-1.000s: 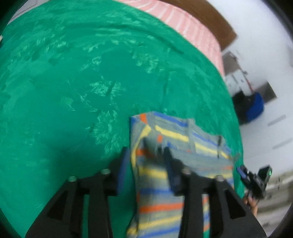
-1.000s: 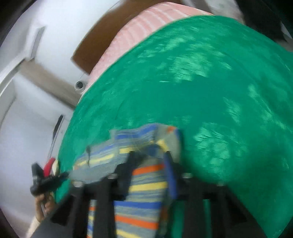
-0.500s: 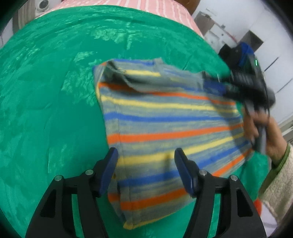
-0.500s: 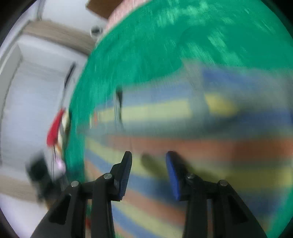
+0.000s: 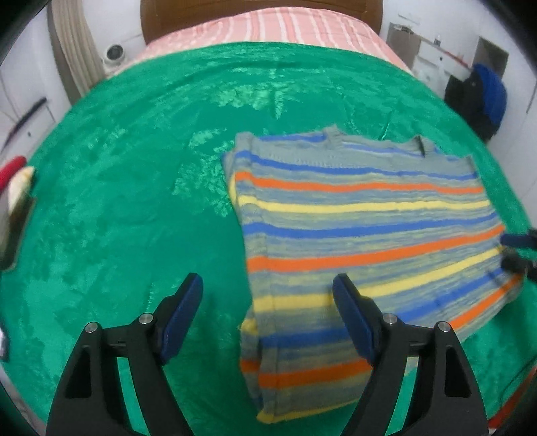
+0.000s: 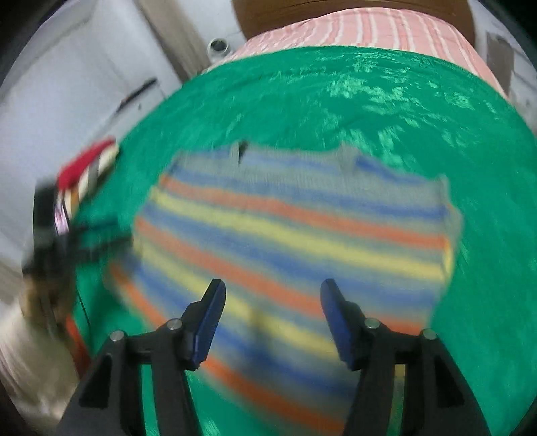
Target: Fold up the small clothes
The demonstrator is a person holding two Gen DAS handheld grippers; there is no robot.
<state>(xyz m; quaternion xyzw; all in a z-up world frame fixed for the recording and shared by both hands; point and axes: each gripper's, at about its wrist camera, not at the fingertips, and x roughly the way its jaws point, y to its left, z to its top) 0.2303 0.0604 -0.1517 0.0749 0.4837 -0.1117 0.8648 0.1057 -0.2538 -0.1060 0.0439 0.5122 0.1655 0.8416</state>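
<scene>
A small striped garment [image 5: 362, 228], grey with blue, orange and yellow bands, lies folded flat on the green blanket [image 5: 117, 201]. My left gripper [image 5: 268, 288] is open and empty above the garment's near left edge. My right gripper [image 6: 272, 295] is open and empty above the garment's [image 6: 295, 234] near middle. The right gripper's tips show at the right edge of the left wrist view [image 5: 518, 251]. The right wrist view is blurred.
The blanket covers a bed with a pink striped sheet [image 5: 268, 30] and a brown headboard [image 5: 235, 10] at the far end. Red and white items [image 6: 87, 171] lie at the bed's left edge. A dark blue bag [image 5: 483, 97] stands off the far right side.
Both grippers have let go of the garment, opened wide and drawn back. The garment, held up a second ago, now lies flat on the blanket.
</scene>
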